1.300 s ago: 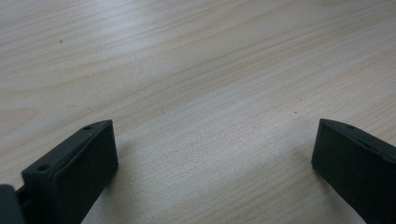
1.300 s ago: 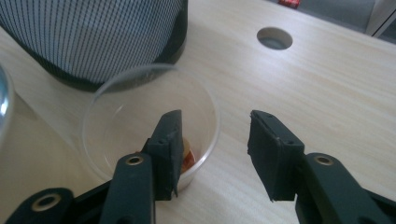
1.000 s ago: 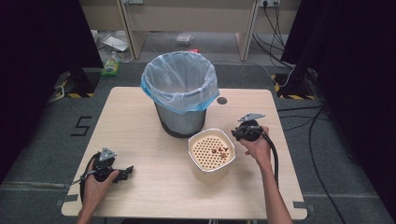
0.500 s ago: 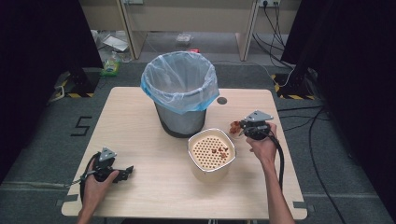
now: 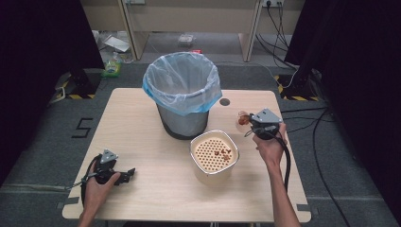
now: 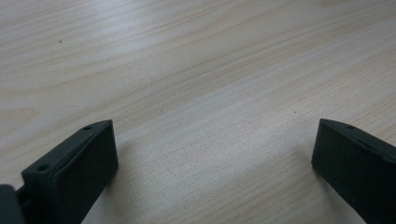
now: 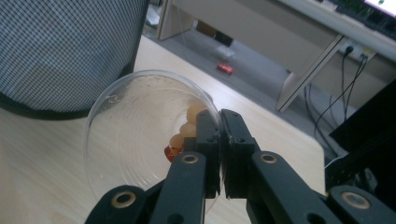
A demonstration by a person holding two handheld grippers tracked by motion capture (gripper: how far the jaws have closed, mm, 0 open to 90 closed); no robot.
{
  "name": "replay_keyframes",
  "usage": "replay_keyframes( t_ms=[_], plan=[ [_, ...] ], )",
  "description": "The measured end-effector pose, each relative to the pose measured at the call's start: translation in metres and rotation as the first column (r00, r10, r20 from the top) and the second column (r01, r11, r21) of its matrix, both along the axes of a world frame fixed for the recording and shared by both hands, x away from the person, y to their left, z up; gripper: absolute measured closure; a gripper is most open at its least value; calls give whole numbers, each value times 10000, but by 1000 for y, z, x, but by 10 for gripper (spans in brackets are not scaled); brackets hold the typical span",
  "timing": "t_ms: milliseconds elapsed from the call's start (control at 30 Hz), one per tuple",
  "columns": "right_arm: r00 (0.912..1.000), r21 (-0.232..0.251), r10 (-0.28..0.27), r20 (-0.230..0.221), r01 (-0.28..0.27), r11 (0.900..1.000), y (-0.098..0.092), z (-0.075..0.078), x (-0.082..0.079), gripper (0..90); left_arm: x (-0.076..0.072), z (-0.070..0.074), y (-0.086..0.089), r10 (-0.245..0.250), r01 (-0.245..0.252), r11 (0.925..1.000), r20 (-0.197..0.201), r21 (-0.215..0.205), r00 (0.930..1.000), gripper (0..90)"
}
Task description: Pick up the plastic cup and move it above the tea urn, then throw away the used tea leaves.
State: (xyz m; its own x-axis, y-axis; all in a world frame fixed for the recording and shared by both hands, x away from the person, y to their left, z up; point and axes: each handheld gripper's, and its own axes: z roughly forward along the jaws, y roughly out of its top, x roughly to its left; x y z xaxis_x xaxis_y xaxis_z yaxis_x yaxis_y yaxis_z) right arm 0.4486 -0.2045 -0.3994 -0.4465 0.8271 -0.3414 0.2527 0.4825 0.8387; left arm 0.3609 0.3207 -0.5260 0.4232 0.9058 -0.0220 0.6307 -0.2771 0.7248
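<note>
Clamped on the rim of a clear plastic cup (image 7: pixel 140 140), my right gripper (image 7: pixel 220 140) has just closed and holds it right of centre in the high view, beside the bin (image 5: pixel 182 101). At lower left, my left gripper (image 5: pixel 124 175) rests gaping on the table (image 6: pixel 196 70), grasping nothing.

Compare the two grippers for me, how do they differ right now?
The left gripper rests low on the table with jaws wide apart and nothing between them; the right gripper is raised, jaws shut on the rim of a clear cup with food scraps inside. Both are black and hand-held.
</note>
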Motion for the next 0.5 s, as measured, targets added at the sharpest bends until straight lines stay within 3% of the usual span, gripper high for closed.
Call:
replay_keyframes(
  t_ms=[133,333,500],
  plan=[
    [9985,-256,119,537,-106,9996,7,8,-5,871,0,0,0,-6,6,10000,-2,9,10000,0],
    [9946,-362,319,989,-284,9989,18,16,-15,871,0,0,0,-7,7,10000,0,8,10000,0],
    [9858,-468,711,1521,-646,9968,32,24,-24,871,0,0,0,-5,5,10000,-2,3,10000,0]
  ],
)
